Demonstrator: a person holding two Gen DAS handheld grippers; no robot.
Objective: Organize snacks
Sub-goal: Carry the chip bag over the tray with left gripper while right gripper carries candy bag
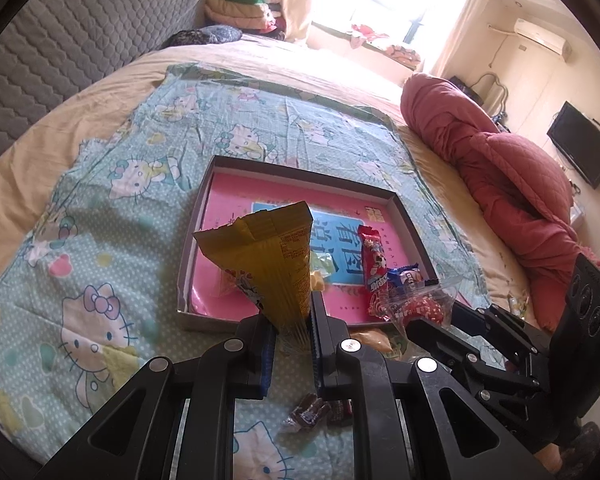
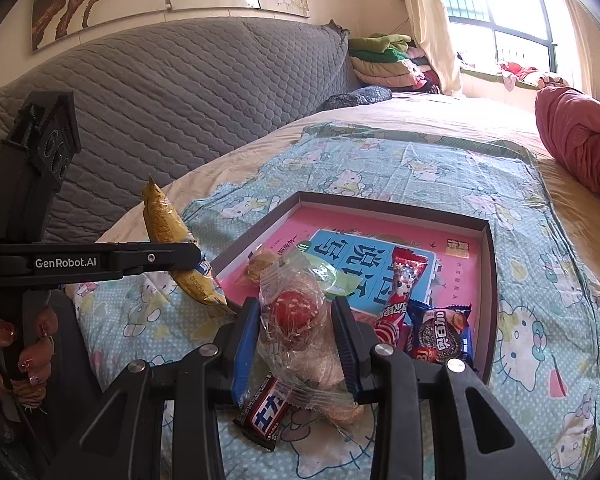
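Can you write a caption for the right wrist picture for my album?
Right gripper clamps a clear snack bag above the box.

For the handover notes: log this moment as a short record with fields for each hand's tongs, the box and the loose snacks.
left tongs: shut on the yellow snack packet, held upright above the bed
right tongs: shut on the clear bag of red sweets
box: shallow, open, on the cartoon-cat sheet; pink book inside
in box: red lollipop packet, blue biscuit packet
outside box: dark chocolate bar on the sheet, near the right tongs
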